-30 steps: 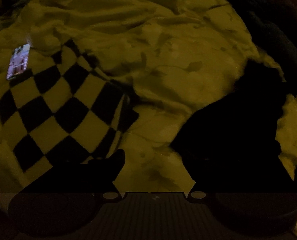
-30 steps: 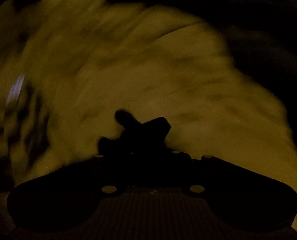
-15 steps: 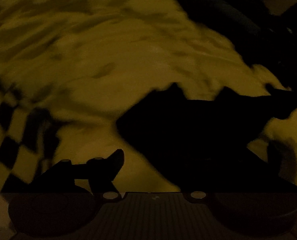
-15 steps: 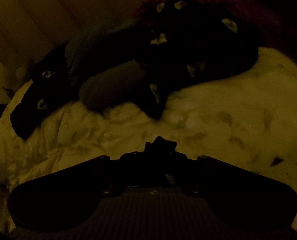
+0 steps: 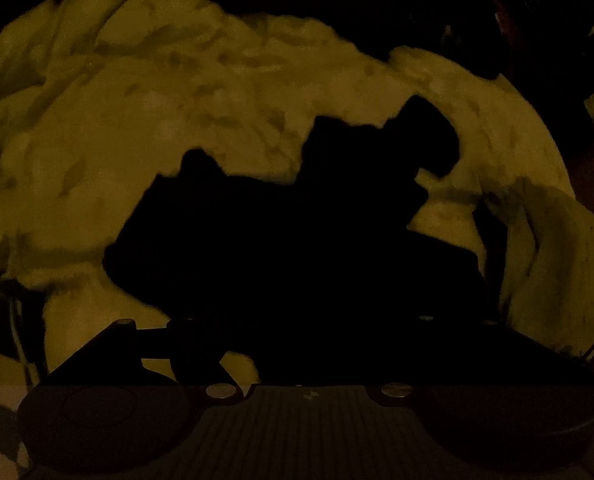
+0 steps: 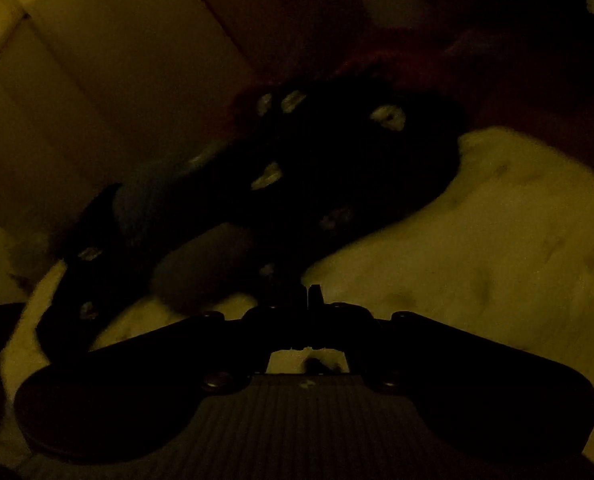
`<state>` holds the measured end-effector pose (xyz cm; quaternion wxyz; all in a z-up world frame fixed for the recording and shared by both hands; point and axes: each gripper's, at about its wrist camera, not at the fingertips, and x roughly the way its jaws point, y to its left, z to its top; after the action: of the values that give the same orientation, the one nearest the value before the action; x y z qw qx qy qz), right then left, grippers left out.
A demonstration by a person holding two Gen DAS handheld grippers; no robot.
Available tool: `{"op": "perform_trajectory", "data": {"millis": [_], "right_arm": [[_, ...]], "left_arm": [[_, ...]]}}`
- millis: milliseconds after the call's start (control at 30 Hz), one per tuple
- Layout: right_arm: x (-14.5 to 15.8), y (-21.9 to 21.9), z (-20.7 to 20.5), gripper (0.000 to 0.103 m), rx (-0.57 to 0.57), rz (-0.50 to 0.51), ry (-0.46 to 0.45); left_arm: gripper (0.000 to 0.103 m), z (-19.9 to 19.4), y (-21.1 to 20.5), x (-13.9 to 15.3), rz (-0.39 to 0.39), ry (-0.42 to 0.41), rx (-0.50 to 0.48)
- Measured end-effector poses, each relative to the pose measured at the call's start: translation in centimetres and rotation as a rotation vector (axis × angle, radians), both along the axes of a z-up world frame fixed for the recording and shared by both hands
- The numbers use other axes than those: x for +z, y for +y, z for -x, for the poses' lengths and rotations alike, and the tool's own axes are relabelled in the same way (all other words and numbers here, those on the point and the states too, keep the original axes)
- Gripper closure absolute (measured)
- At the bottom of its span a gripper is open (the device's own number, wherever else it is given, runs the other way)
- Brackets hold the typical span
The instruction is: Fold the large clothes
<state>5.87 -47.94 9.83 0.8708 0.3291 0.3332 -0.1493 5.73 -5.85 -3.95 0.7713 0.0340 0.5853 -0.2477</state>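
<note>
The room is very dark. In the left wrist view a black garment lies crumpled on pale leaf-patterned bedding and fills the middle. My left gripper stands open right at it. Its left finger is set far out to the side, and the black cloth hides its right finger and the gap. In the right wrist view my right gripper is shut, fingertips together, above the same pale bedding. I see nothing between its tips.
A black-and-pale checkered cloth lies at the left edge of the left wrist view, and a pale ribbed cloth at the right. Behind the right gripper is a dark pile with pale spots, with panelled walls beyond.
The left view has swung right: the checkered cloth slid to the left edge and the black garment now fills the middle. The right view has lifted from the bedding toward the dark pile and wall.
</note>
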Motion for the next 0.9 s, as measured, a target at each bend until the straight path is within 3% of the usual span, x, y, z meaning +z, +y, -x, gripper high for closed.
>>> {"op": "perform_trajectory", "data": {"millis": [67, 100, 133, 200, 333, 500, 567, 600, 633, 767, 900], "right_arm": [[-0.5, -0.6, -0.8, 0.095, -0.007, 0.022, 0.088], [-0.9, -0.2, -0.8, 0.087, 0.017, 0.015, 0.098], [-1.3, 0.5, -0.7, 0.061, 0.056, -0.009, 0.106], [-3.1, 3.2, -0.3, 0.037, 0.175, -0.076, 0.135], [-8.3, 8.9, -0.2, 0.041, 0.313, -0.166, 0.274], [-14.5, 10.6, -1.4, 0.041, 0.17, -0.27, 0.361], [-16.4, 10.7, -2.2, 0.058, 0.129, -0.33, 0.382], [-16.7, 10.8, -2.3, 0.088, 0.113, -0.323, 0.387], [-16.6, 10.9, -2.3, 0.101, 0.104, -0.317, 0.376], [-13.4, 10.6, -0.5, 0.101, 0.103, -0.293, 0.268], [-8.5, 10.0, 2.7, 0.101, 0.155, -0.336, 0.161]], "left_arm": [[0.0, 0.4, 0.6, -0.4, -0.015, 0.018, 0.012], [0.0, 0.5, 1.1, -0.5, -0.02, 0.024, 0.023], [0.0, 0.7, 1.7, -0.6, -0.024, 0.029, 0.04], [0.0, 0.7, 3.2, -0.8, -0.029, 0.046, 0.083], [0.0, 0.4, 5.8, -1.0, -0.049, 0.07, 0.158], [0.0, 1.0, 8.3, -0.9, -0.095, 0.069, 0.186], [0.0, 1.4, 9.2, -1.0, -0.108, 0.078, 0.196], [0.0, 1.6, 9.5, -1.1, -0.112, 0.085, 0.201], [0.0, 1.8, 9.7, -1.3, -0.112, 0.09, 0.207], [0.0, 2.0, 10.0, -1.6, -0.1, 0.105, 0.235], [0.0, 1.9, 9.1, -1.5, -0.082, 0.095, 0.231]]}}
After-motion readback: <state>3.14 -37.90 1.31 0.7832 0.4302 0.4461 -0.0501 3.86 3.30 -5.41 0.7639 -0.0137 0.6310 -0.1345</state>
